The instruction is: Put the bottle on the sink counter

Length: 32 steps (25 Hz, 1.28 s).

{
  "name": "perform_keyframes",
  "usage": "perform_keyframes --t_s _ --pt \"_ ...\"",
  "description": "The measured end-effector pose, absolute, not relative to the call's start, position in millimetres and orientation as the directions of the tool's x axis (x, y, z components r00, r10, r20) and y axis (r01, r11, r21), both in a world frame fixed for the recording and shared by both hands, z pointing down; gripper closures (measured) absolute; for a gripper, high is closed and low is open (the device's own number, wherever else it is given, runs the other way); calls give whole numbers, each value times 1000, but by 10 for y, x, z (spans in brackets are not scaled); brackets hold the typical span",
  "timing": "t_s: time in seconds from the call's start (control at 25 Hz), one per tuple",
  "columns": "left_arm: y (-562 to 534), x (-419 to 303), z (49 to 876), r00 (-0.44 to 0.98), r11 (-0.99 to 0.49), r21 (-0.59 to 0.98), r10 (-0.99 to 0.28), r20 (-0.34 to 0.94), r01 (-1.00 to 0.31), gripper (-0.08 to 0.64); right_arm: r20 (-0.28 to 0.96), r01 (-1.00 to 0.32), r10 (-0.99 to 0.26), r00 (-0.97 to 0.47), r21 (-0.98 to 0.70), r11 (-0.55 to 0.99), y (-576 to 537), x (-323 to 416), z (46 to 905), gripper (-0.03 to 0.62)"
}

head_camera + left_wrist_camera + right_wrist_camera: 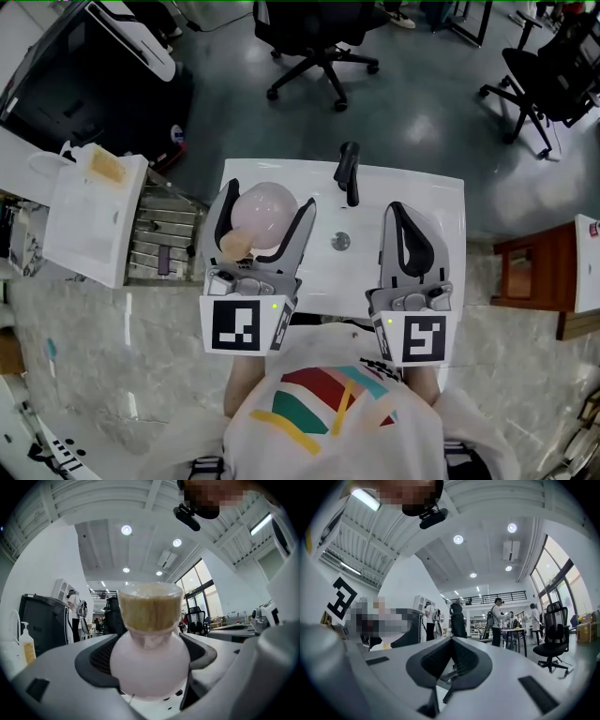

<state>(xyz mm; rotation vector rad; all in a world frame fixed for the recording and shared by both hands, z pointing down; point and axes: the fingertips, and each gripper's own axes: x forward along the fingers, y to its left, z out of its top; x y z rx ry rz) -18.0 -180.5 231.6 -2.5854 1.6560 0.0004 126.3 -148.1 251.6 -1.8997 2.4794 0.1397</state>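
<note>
A round pale-pink bottle (267, 211) with a tan cap (232, 244) sits between the jaws of my left gripper (270, 197), which is shut on its body. It is held over the left part of the white sink (422, 192). In the left gripper view the bottle (150, 667) fills the middle, cap (150, 606) uppermost, with the dark pads (96, 660) pressed to its sides. My right gripper (397, 211) is over the sink's right part, jaws shut together with nothing in them. The right gripper view shows its gripper (451, 660) against the ceiling.
A black faucet (349, 173) stands at the sink's back edge, and the drain (340, 242) lies between the grippers. A metal rack (164, 239) with a white board (94, 220) is to the left. Office chairs (314, 42) stand beyond, and a wooden stand (534, 272) is to the right.
</note>
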Motion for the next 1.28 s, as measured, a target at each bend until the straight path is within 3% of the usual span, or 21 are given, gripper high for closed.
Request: perform_keyframes --t_s 1.28 --pt "-3126 -1366 3499 255 -274 -52 -939 231 -960 164 79 -876 -883 -462 114 468 -2274 -167 2750 580"
